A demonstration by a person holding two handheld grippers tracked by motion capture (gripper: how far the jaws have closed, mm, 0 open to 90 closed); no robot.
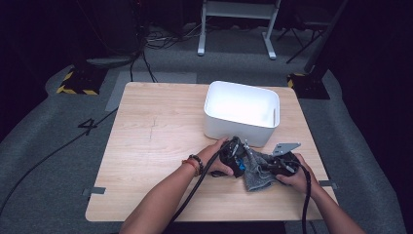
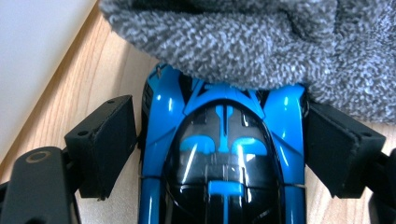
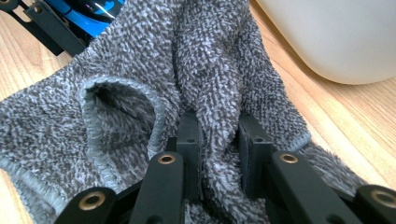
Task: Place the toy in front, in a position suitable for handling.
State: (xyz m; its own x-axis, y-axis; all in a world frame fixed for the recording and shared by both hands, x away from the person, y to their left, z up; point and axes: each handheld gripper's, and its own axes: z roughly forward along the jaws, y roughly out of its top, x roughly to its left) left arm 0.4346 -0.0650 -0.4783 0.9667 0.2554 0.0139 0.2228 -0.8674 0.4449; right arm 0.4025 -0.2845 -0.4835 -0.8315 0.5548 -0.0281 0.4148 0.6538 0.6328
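A blue and black toy car (image 2: 224, 163) sits lengthwise between the jaws of my left gripper (image 2: 219, 109), which press on its two sides. A grey fluffy cloth (image 2: 261, 42) lies over the car's front end. My right gripper (image 3: 218, 126) is shut on a bunched fold of that cloth (image 3: 140, 70), with the car (image 3: 88, 14) just beyond it. In the high view, the left gripper (image 1: 234, 155) and the right gripper (image 1: 272, 168) meet over the cloth (image 1: 255, 175) near the table's front right, just in front of the bin.
A white plastic bin (image 1: 241, 112) stands on the wooden table (image 1: 156, 146) directly behind the grippers; its wall (image 3: 336, 37) is close to the cloth. Cables trail from both grippers toward the person. Dark stands and cables sit on the floor beyond the table.
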